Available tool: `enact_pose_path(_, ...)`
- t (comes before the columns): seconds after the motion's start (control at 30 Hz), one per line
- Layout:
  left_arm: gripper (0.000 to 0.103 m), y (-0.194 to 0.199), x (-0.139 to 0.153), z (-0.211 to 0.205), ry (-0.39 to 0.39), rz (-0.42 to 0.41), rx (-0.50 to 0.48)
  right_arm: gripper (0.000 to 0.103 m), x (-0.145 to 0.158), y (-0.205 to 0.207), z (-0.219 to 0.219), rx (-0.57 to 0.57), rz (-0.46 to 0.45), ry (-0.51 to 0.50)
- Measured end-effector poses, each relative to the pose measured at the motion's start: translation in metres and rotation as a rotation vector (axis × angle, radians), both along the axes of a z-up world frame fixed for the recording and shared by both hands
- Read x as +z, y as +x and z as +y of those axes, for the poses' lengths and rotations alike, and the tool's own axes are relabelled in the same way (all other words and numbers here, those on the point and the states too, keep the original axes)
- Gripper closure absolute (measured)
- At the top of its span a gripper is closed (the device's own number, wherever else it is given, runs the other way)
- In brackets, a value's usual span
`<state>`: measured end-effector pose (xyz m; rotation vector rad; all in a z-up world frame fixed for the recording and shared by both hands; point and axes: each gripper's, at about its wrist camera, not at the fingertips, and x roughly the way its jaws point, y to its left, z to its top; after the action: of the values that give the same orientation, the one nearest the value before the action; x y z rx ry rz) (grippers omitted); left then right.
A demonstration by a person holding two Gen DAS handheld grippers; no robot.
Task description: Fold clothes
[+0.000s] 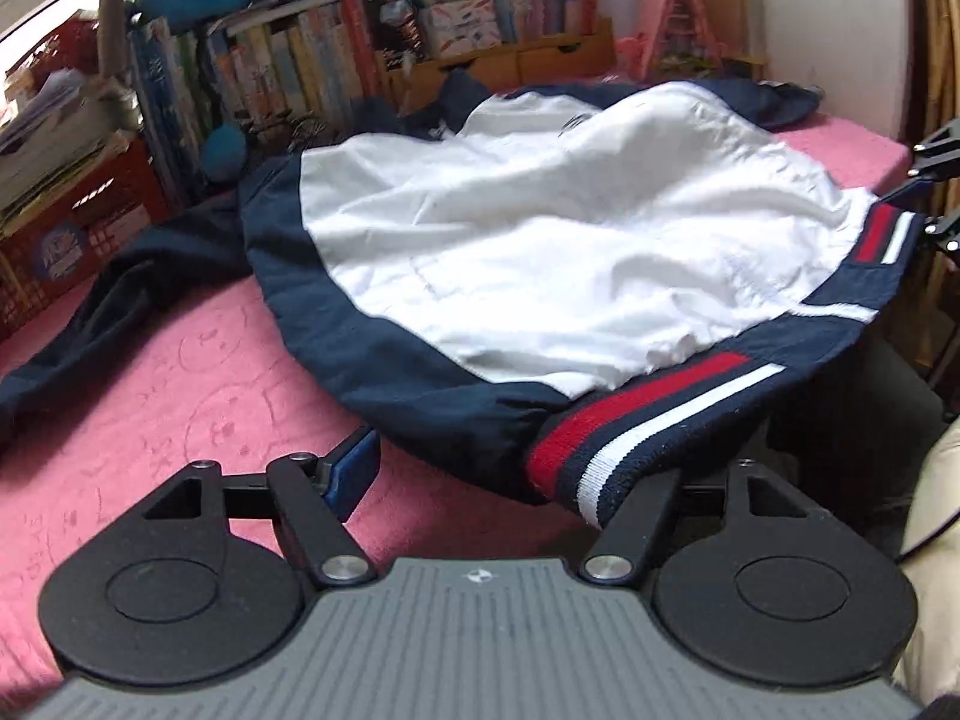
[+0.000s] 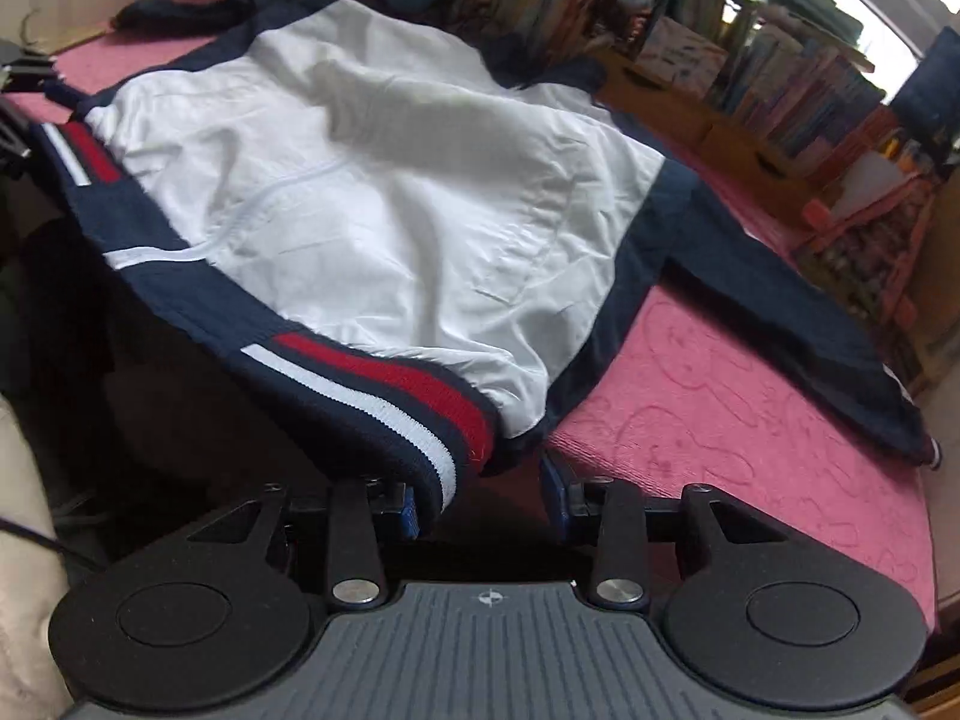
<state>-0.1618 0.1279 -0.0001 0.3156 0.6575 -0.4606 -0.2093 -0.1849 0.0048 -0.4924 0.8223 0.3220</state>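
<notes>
The jacket point(image 1: 540, 252) lies spread on the desk point(image 1: 180, 396), directly ahead of both sets of fingers. Its hem point(image 1: 630, 426) overhangs the near desk edge. One sleeve point(image 2: 798, 324) extends right of the right fingers point(image 2: 555, 489). Bookshelves point(image 1: 312, 60) stand behind the desk.

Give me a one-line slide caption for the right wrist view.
Open right tongs at the striped hem of a white and navy jacket spread on a pink cover.

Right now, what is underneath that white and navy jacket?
A pink textured cover shows under and around the jacket, which overhangs its near edge. What lies beneath the jacket's middle is hidden by the fabric.
</notes>
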Motion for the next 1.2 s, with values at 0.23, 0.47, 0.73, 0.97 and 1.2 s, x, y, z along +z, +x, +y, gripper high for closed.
enact_pose_path(0.23,0.015,0.014,0.03,0.038,-0.095,0.033,0.012,0.028,0.067,0.007,-0.048,0.101,0.05,0.289)
enact_pose_path(0.47,0.015,0.006,0.01,0.032,-0.075,0.123,0.047,0.024,0.059,0.083,-0.07,-0.138,-0.143,0.331)
enact_pose_path(0.73,0.015,-0.004,-0.006,0.032,-0.08,0.209,0.099,0.024,-0.003,0.175,-0.03,-0.217,-0.14,0.396)
enact_pose_path(0.97,0.008,0.018,0.047,0.113,-0.641,-0.01,0.296,0.024,-0.025,0.212,-0.098,-0.563,-0.01,0.684)
enact_pose_path(1.2,0.01,0.156,-0.005,0.103,-0.738,0.134,0.518,0.021,-0.039,0.223,-0.108,-0.628,-0.003,0.766)
